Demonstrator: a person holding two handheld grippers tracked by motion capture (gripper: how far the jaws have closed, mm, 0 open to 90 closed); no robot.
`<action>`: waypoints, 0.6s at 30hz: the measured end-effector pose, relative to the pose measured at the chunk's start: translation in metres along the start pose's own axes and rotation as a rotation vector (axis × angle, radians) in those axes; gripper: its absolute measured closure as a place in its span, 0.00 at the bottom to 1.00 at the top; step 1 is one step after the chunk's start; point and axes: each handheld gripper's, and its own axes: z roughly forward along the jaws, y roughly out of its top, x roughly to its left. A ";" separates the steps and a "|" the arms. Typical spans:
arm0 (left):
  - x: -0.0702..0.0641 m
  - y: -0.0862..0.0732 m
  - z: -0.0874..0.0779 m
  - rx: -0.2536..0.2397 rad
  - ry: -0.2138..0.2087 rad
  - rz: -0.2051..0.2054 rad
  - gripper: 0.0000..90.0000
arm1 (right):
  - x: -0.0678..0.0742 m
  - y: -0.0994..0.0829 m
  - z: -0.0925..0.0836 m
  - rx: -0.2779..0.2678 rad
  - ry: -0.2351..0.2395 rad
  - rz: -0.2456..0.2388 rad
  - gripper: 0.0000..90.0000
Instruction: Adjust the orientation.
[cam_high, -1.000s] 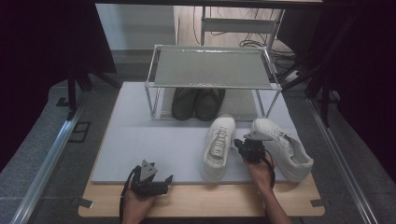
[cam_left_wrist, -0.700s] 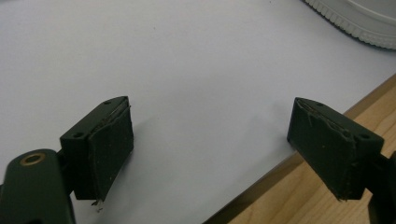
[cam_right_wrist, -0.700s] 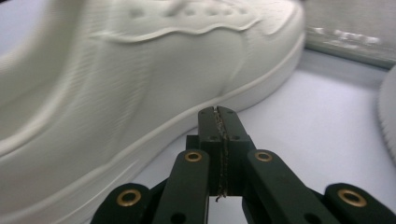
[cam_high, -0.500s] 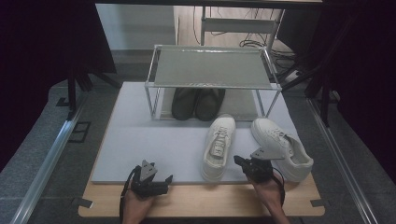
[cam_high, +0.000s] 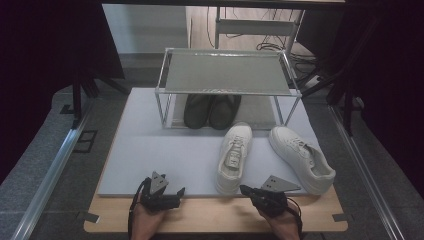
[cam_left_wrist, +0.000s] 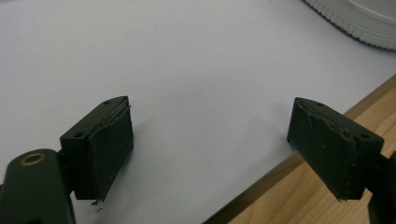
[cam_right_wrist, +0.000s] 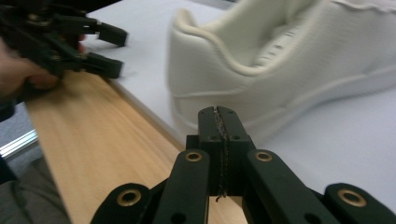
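Two white sneakers lie on the pale grey mat (cam_high: 165, 155), the left one (cam_high: 234, 155) pointing away and the right one (cam_high: 302, 157) angled to the right. My right gripper (cam_high: 243, 189) is over the wooden front edge, just in front of the left sneaker's heel (cam_right_wrist: 261, 60). Its jaws are shut with nothing between them (cam_right_wrist: 219, 116). My left gripper (cam_high: 179, 197) rests at the front left edge of the mat, open and empty (cam_left_wrist: 210, 144). It shows farther off in the right gripper view (cam_right_wrist: 93, 46).
A metal shoe rack (cam_high: 225, 72) stands at the back of the mat with a dark pair of shoes (cam_high: 211, 111) under its shelf. The wooden board (cam_high: 210, 215) runs along the near edge. A sneaker's sole (cam_left_wrist: 355, 18) edges into the left gripper view.
My right gripper has drawn back from between the two white sneakers to the near edge of the table, still shut and empty. The left gripper and the shoes have stayed put.
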 end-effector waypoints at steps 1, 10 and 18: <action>0.000 0.000 0.000 0.000 0.000 0.000 0.16 | 0.003 0.001 0.003 0.001 0.008 -0.011 1.00; 0.000 0.000 0.000 0.000 0.000 0.000 0.16 | 0.022 0.009 0.024 0.006 0.058 -0.051 0.99; 0.000 0.000 0.000 0.000 -0.001 0.000 0.16 | 0.032 0.014 0.045 0.013 0.054 -0.095 0.99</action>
